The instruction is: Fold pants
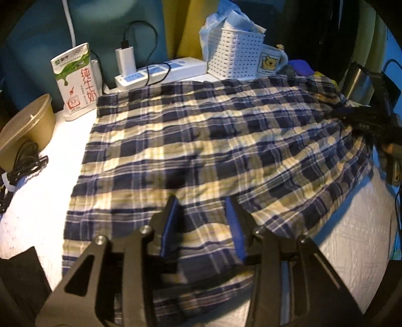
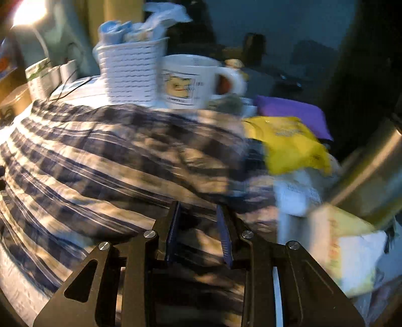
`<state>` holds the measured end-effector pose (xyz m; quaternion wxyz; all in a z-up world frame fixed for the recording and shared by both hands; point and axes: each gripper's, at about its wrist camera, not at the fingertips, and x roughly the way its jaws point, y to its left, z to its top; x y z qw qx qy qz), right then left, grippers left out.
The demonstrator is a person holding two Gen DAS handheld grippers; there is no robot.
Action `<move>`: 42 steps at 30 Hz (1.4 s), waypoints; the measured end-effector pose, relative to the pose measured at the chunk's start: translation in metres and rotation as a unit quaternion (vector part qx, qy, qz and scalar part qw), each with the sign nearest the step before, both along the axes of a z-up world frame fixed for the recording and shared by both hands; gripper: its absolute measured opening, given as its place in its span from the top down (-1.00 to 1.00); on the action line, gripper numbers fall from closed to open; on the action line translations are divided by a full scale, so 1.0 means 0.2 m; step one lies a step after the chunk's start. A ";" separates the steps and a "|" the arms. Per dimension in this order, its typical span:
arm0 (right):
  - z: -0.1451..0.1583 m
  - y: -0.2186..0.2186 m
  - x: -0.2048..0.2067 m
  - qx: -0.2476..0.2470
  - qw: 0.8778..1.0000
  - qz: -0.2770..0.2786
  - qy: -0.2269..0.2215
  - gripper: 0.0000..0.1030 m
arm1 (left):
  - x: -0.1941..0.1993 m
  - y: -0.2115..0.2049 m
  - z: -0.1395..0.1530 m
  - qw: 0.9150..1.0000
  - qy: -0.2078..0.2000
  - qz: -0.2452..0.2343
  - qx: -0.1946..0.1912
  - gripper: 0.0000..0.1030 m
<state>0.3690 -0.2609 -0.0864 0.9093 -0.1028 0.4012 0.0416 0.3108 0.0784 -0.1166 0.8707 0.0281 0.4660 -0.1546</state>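
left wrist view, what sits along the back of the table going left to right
tan lidded bowl → milk carton → white charger plugged into the power strip → white perforated basket → bear mug

White desk (image 1: 37, 201) is being lit warmly by a lamp (image 2: 27, 12) at far left; teal wall (image 1: 32, 45) and yellow panel (image 1: 181, 25) are being seen behind, right side staying dark.

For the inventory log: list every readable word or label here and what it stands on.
"纯牛奶": red characters down the milk carton.
Carton's top logo and small print: too small to read.
Mug: bear picture with a caption, too small in the left view, blurred in the right.
Yellow packet: print blurred.
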 end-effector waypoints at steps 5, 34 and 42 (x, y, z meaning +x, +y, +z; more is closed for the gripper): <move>0.08 -0.06 -0.18 0.004 1.000 -0.009 -0.017 0.33 | -0.04 0.12 0.08 0.998 -0.039 0.041 0.001 0.11; -0.07 -0.20 -0.49 0.286 0.956 -0.048 0.043 -0.34 | -0.43 0.29 0.18 0.983 -0.050 0.167 -0.057 -0.53; -0.10 -0.29 -0.33 0.378 0.922 -0.086 0.013 -0.33 | -0.45 0.31 0.20 0.981 -0.048 0.182 -0.045 -0.53</move>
